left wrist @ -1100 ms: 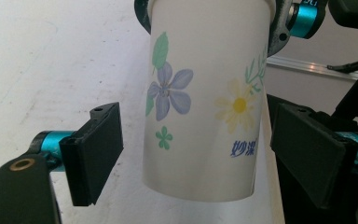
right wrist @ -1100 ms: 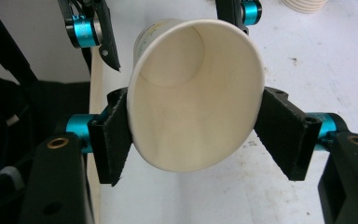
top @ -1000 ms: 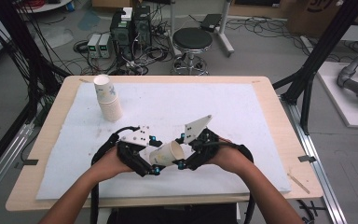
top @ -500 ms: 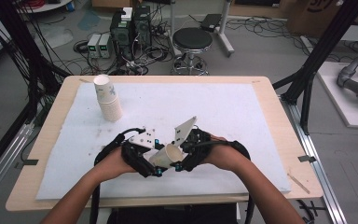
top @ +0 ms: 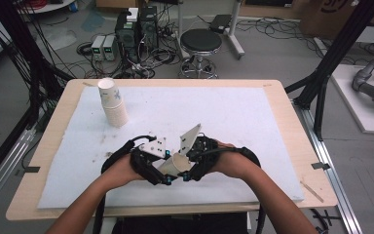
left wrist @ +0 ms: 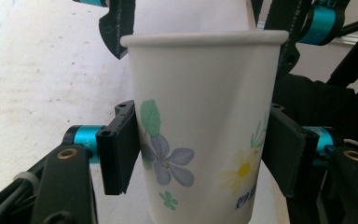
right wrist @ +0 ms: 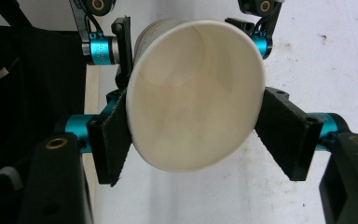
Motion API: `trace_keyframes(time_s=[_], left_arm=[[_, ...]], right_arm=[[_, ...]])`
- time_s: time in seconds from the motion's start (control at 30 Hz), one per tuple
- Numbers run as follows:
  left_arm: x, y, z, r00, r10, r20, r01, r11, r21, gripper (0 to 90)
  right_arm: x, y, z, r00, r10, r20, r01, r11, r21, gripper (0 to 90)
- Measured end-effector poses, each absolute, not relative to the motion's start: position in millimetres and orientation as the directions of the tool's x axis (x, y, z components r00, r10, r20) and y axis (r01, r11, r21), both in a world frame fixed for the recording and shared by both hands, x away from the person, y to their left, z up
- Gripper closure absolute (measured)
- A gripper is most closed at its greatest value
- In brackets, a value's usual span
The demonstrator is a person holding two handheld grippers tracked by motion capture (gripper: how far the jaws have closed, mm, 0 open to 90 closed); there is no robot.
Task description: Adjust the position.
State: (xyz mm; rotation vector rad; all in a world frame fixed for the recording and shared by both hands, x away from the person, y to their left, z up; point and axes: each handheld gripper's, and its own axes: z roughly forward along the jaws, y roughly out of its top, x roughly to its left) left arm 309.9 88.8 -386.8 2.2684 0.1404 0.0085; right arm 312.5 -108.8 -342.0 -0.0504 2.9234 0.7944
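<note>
A flower-printed paper cup (top: 177,165) lies tilted between both grippers just above the white mat near the table's front. My left gripper (top: 167,171) has just been closing, and its pads now press the cup (left wrist: 200,140) on both sides of its lower body. My right gripper (top: 186,168) holds the same cup at its open rim (right wrist: 196,102), squeezed oval between the pads. Its jaws have just been opening slightly but still touch the rim. In the right gripper view, the left gripper (right wrist: 189,37) flanks the cup's far end.
A stack of paper cups (top: 113,103) stands at the mat's back left. The white mat (top: 243,112) covers most of the wooden table (top: 292,112). A stool (top: 201,41) and electronics boxes (top: 136,27) sit on the floor beyond the far edge.
The left gripper's jaws have closed onto the cup's body. The right gripper stays on the cup's rim. Both hands remain almost in place.
</note>
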Motion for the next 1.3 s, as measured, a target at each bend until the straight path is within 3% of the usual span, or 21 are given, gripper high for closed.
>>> trace_keyframes(time_s=[0.2,0.3,0.57,0.9,1.3], left_arm=[[310.5,92.0,-389.9,0.991,0.116,-0.061,0.120,-0.609,0.784,32.3],[310.3,95.2,-392.6,0.988,0.133,-0.073,0.138,-0.589,0.796,31.5],[309.6,111.5,-404.4,0.972,0.206,-0.116,0.206,-0.498,0.842,30.4],[307.4,146.4,-415.0,0.924,0.359,-0.128,0.256,-0.335,0.907,29.7],[303.2,183.9,-422.4,0.850,0.515,-0.108,0.230,-0.178,0.957,29.2]], right_arm=[[313.5,-111.0,-341.1,-0.995,0.025,-0.094,-0.029,0.847,0.530,26.5],[314.7,-114.6,-341.0,-0.995,0.056,-0.079,0.001,0.821,0.571,21.9],[314.9,-135.2,-332.3,-0.992,0.122,-0.027,0.066,0.694,0.717,21.6],[312.3,-173.3,-345.0,-0.960,0.281,-0.014,0.151,0.558,0.816,20.2],[305.4,-237.0,-387.7,-0.850,0.526,0.017,0.269,0.405,0.874,20.2]])
